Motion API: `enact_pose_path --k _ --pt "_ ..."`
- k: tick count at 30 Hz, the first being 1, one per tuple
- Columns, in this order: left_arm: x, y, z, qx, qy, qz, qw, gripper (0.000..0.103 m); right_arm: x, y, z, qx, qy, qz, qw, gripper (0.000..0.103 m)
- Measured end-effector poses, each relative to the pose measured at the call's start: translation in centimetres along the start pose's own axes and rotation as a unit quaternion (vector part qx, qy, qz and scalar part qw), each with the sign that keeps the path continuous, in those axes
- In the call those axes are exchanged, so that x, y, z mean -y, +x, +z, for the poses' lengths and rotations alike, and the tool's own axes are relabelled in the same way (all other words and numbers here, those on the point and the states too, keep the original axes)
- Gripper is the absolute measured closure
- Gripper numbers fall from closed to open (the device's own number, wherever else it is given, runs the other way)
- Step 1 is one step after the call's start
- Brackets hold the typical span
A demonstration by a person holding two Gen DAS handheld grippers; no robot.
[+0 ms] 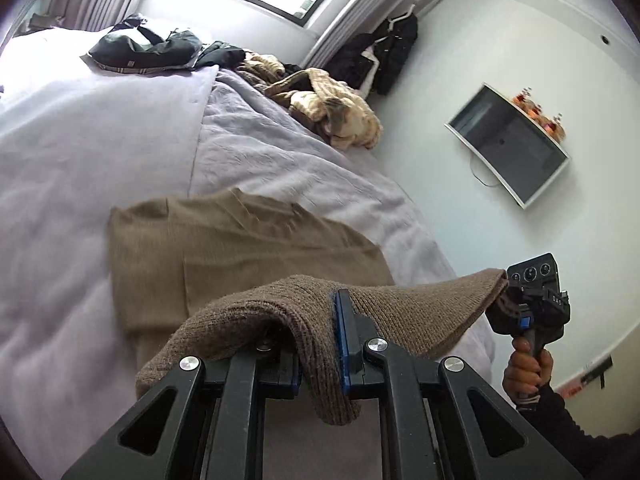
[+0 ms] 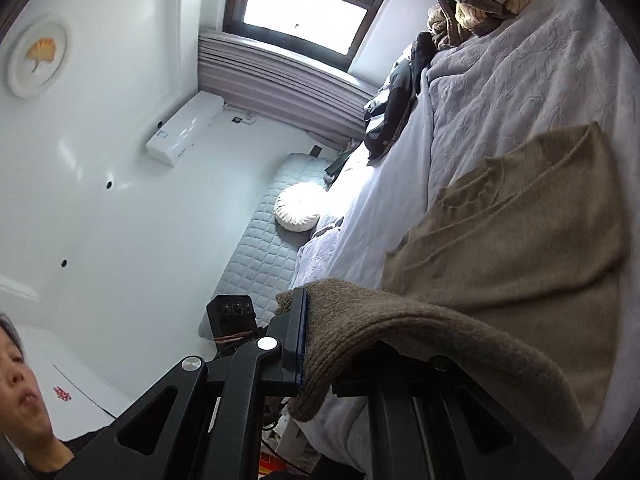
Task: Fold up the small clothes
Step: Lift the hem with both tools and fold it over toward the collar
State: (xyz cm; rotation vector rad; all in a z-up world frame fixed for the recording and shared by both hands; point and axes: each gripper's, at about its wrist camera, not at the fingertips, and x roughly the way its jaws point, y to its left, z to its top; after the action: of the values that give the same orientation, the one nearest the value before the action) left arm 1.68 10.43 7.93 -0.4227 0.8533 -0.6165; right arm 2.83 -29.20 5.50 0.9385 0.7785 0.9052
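A brown knit sweater [image 1: 224, 248] lies spread on the lavender bedcover [image 1: 280, 152]. My left gripper [image 1: 320, 344] is shut on the sweater's near hem, which drapes over its fingers. My right gripper [image 1: 508, 296] shows at the right of the left wrist view, shut on the other corner of the same hem, lifted above the bed's edge. In the right wrist view my right gripper [image 2: 316, 344] is shut on the knit hem [image 2: 400, 332], with the sweater's body [image 2: 520, 220] flat beyond. The left gripper's camera body [image 2: 232, 316] shows at left.
A pile of tan and beige clothes [image 1: 332, 104] lies at the far side of the bed, dark clothes [image 1: 152, 48] further back. A wall-mounted screen [image 1: 508, 144] and dark coats [image 1: 380, 52] are on the wall. A round white cushion [image 2: 298, 210] sits by the headboard.
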Motion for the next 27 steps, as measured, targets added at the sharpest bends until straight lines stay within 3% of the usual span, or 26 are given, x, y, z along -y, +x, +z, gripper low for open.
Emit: enact_pose_path --k 7,13,20,21,23,24,25,27 --pt "-5.4 8.8 5.1 -0.033 -0.026 0.043 0.9982 0.088 7.3 6.5 6.6 -0.023 0.05 -0.043 0.998 0.093" --pt "-10.2 15.4 4.3 -0.084 -0.05 0.092 0.9909 0.087 16.6 10.3 7.6 -0.047 0.131 -0.112 0.984 0.093" --pt "-11.5 15.5 4.2 -0.085 -0.076 0.06 0.9916 0.084 18.9 10.1 7.9 -0.05 0.157 -0.122 0.979 0.089" --pt "-11.2 14.9 4.2 -0.079 -0.08 0.052 0.9923 0.079 18.9 10.0 8.1 -0.048 0.157 -0.123 0.979 0.089" --pt "-10.4 13.7 4.4 -0.066 -0.075 0.04 0.9942 0.043 18.8 9.6 8.7 -0.041 0.156 -0.125 0.979 0.089" --pt "-10.0 13.0 4.5 -0.05 -0.067 0.052 0.9951 0.019 18.7 9.0 8.8 -0.034 0.157 -0.124 0.979 0.089" --pt "-9.3 12.1 4.7 -0.021 -0.05 0.073 0.9959 0.016 18.7 8.8 9.0 -0.028 0.159 -0.125 0.979 0.089" --pt "-8.8 11.5 5.2 -0.011 -0.033 0.076 0.9965 0.016 18.9 8.5 9.5 -0.017 0.165 -0.131 0.977 0.089"
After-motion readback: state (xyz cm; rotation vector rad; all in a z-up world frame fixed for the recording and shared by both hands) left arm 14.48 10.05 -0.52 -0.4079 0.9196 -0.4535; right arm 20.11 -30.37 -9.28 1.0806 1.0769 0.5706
